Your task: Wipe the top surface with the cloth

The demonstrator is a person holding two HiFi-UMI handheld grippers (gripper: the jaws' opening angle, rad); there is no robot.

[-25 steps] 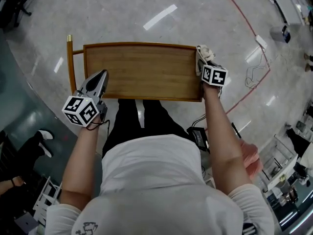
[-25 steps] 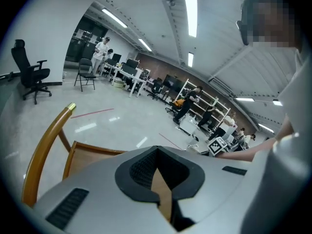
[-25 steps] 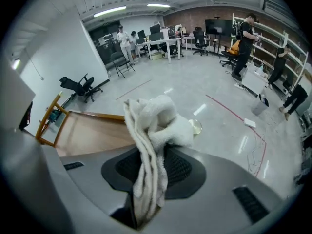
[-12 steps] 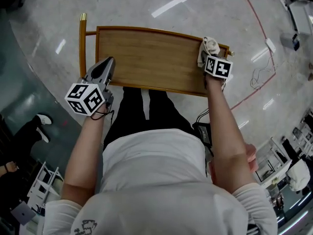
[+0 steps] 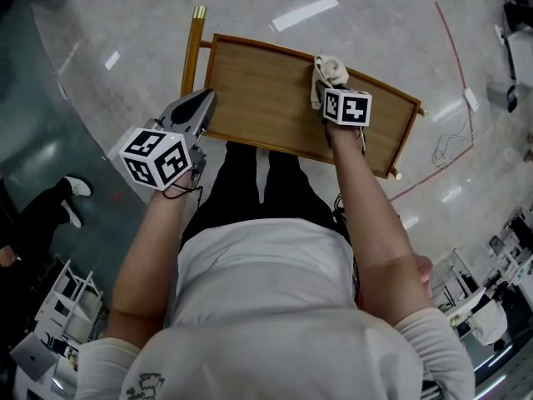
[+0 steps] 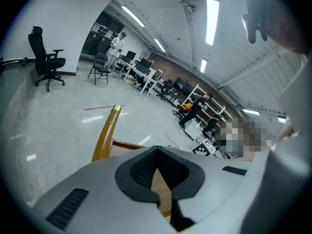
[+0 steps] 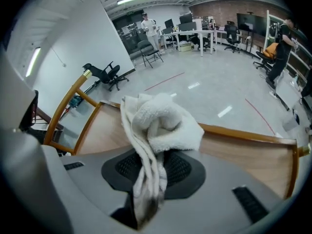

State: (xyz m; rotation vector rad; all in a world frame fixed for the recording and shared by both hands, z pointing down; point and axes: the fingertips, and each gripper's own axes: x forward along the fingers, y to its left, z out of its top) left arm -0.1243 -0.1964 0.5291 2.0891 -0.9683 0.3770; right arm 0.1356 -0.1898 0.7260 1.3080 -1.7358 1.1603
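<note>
A wooden tabletop [image 5: 266, 98] with a raised rim stands in front of the person in the head view. My right gripper [image 5: 327, 82] is shut on a bunched white cloth [image 5: 329, 72], which rests on the top near its far edge, right of the middle. In the right gripper view the cloth [image 7: 158, 126] hangs between the jaws above the wood [image 7: 243, 155]. My left gripper [image 5: 200, 107] is shut with nothing in it, at the top's near left corner. In the left gripper view its jaws [image 6: 157, 177] meet over the wood.
A wooden post with a brass cap [image 5: 192, 48] rises at the top's left end and shows in the left gripper view [image 6: 106, 135]. The grey polished floor [image 5: 125, 23] surrounds the piece, with red line marks [image 5: 445, 48]. Office chairs and desks [image 7: 195, 33] stand far off.
The view has swung, so the top now lies tilted in the frame. My right gripper and the cloth have moved left along the far edge, away from the right end. The left gripper stays at the near left corner.
</note>
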